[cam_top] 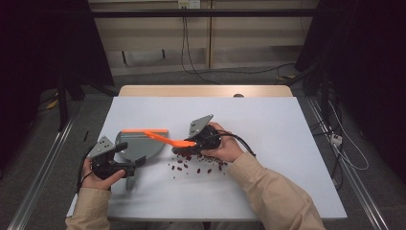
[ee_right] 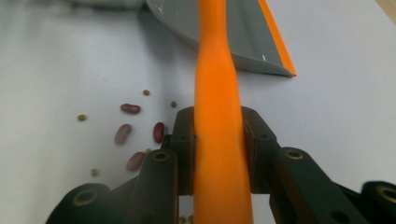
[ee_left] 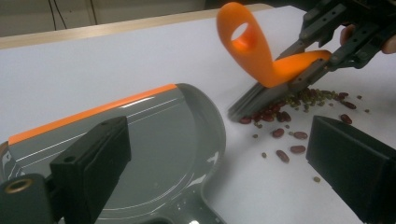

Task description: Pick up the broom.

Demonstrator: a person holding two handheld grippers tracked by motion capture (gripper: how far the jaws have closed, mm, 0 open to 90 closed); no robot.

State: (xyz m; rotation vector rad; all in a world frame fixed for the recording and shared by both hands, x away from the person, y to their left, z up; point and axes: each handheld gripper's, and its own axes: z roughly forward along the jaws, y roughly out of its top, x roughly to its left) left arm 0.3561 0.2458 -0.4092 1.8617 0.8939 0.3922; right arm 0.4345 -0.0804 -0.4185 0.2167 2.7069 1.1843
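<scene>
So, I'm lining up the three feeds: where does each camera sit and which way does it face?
High view: above the person's side, facing forward and down on the white table; both forearms and hand-held grippers show.
Left gripper view: rides the left hand-held gripper, facing the grey plastic dustpan.
Right gripper view: rides the right hand-held gripper, along the orange-handled brush.
All share dustpan, brush and scattered red beans.

Dustpan (ee_left: 154, 140) handle cut off by bottom edge in left gripper view; brush (ee_right: 218, 116) bristles hidden behind right claw (ee_right: 218, 149) in right gripper view; small green beans (cam_top: 191, 165) too tiny to be identified.
</scene>
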